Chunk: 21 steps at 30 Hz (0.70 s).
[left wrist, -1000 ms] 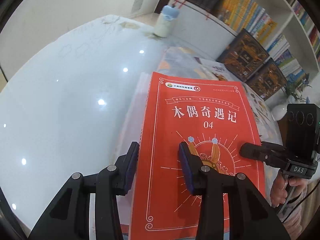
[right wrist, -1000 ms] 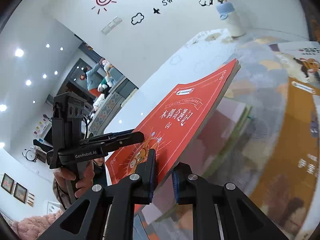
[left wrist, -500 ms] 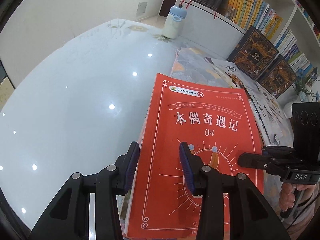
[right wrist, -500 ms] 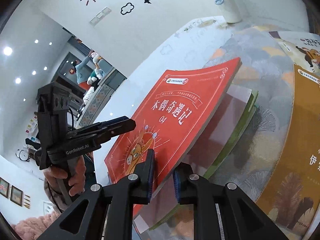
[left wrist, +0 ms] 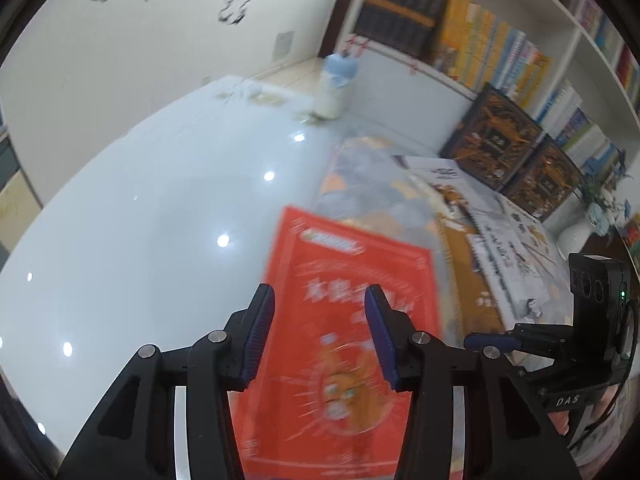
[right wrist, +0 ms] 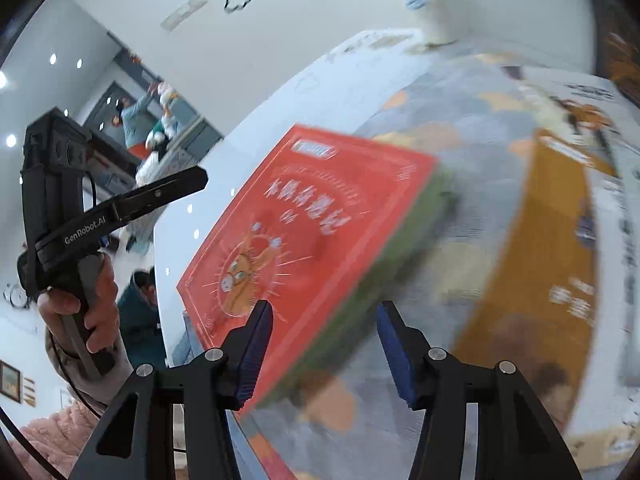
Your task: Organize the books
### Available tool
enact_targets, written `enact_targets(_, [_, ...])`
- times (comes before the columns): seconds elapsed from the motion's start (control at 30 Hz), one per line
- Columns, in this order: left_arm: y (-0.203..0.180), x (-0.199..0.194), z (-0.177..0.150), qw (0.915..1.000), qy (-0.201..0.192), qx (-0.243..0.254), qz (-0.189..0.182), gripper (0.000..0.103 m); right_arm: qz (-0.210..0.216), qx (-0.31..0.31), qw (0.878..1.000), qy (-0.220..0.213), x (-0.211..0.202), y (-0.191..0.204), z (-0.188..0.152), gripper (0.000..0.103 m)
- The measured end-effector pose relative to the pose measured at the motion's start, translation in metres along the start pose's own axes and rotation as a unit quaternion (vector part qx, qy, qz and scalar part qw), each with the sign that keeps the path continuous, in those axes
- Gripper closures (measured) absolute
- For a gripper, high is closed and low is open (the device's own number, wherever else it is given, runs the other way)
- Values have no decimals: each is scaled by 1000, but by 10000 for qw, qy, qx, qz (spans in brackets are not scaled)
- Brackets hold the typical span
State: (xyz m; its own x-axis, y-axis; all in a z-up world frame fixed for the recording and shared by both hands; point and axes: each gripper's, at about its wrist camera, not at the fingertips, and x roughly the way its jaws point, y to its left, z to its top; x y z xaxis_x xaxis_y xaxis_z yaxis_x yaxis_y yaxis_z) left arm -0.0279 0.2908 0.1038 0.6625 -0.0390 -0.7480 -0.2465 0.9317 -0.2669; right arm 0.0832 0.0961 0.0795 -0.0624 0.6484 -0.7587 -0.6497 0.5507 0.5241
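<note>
The red book (right wrist: 304,220) lies flat on the stack near the counter's (left wrist: 140,220) front edge, both the right gripper (right wrist: 324,344) and left gripper (left wrist: 320,336) having just been opening (nothing held), so square its edges before leaving.

White decal wall (left wrist: 120,52), bookshelf (left wrist: 520,60)

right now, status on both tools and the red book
Right tool just opened, jaws clear of the red book. Left tool open, opening further, above it. Book lying on the stack. Nothing in the way.
</note>
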Motion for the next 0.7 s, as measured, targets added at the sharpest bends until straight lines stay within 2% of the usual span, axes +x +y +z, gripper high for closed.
enact_targets(0.2, [-68,20,14,9984,117,173,-524,59,-120,526,9946,-887,-81,-58,-10,51])
enact_targets(0.37, [-139,64,12,9950,344,381,-862,59,-606,1012,9776,-1741,-162,-134,-34,50])
enact_targets(0.43, [-172,86,5,9922,457,479,-1057,59,-874,1196,9730,-1772,-175,-164,-40,50])
enact_targets(0.5, [-208,112,-7,9905,549,676,-1066,59,-1082,1436,9686,-1717,-181,-200,-46,50])
enact_targets(0.57, [-240,141,-19,9873,799,936,-1008,59,-1108,1695,9643,-1709,-181,-230,-50,50])
enact_targets(0.63, [-259,164,-26,9846,1070,972,-986,59,-1071,1855,9616,-1718,-181,-251,-51,50])
enact_targets(0.7, [-270,180,-30,9842,1178,996,-869,59,-1132,1910,9602,-1697,-178,-268,-50,50])
